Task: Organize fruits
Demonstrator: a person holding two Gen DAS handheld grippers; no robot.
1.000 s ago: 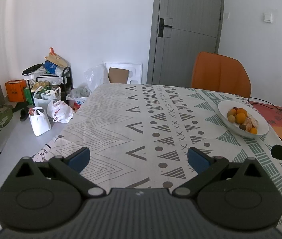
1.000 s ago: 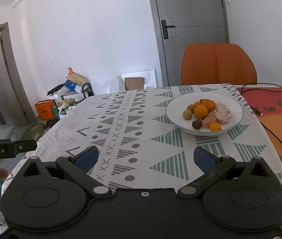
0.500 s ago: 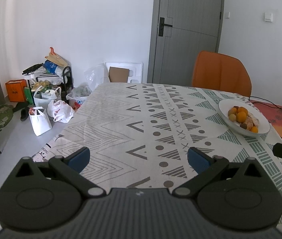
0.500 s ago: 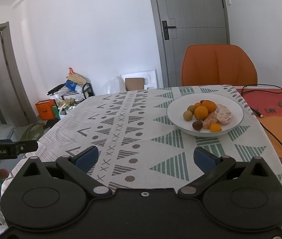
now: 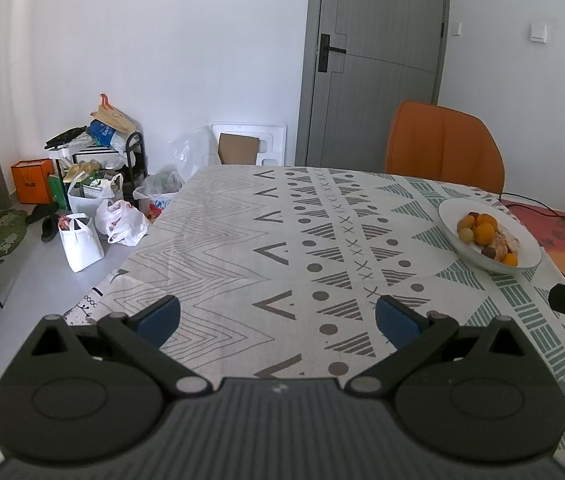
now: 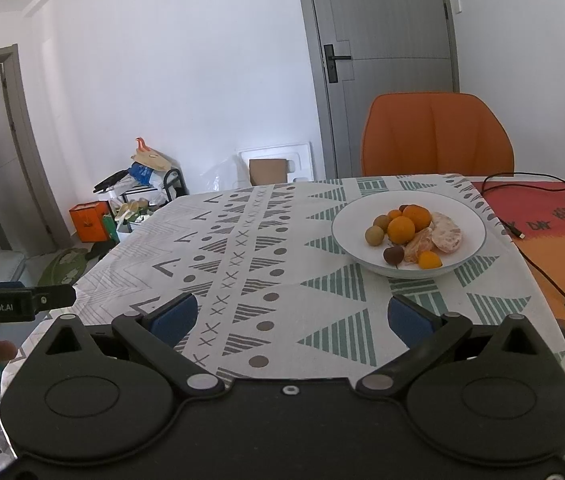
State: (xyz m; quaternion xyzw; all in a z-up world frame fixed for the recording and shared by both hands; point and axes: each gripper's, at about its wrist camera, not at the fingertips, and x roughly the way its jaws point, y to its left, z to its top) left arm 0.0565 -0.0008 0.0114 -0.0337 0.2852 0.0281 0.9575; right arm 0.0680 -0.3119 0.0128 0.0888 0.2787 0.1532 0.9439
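A white bowl (image 6: pixel 470 216) stands on the patterned tablecloth at the table's right side; it also shows in the left wrist view (image 5: pixel 530 250). It holds oranges (image 6: pixel 401 229), peeled orange segments (image 6: pixel 446 236), small green-brown fruits (image 6: pixel 374 236) and a dark brown one (image 6: pixel 393 255). My right gripper (image 6: pixel 290 316) is open and empty, low over the table, short of the bowl. My left gripper (image 5: pixel 278 316) is open and empty over the table's near left part, far from the bowl.
An orange chair (image 6: pixel 438 134) stands behind the table by a grey door (image 5: pixel 374 60). A black cable (image 6: pixel 538 268) runs over an orange-red mat (image 6: pixel 554 216) at the right. Bags and boxes (image 5: pixel 90 188) clutter the floor at the left.
Both grippers have drifted slightly back and up; the bowl sits a little farther in both views. Jaws stay open.
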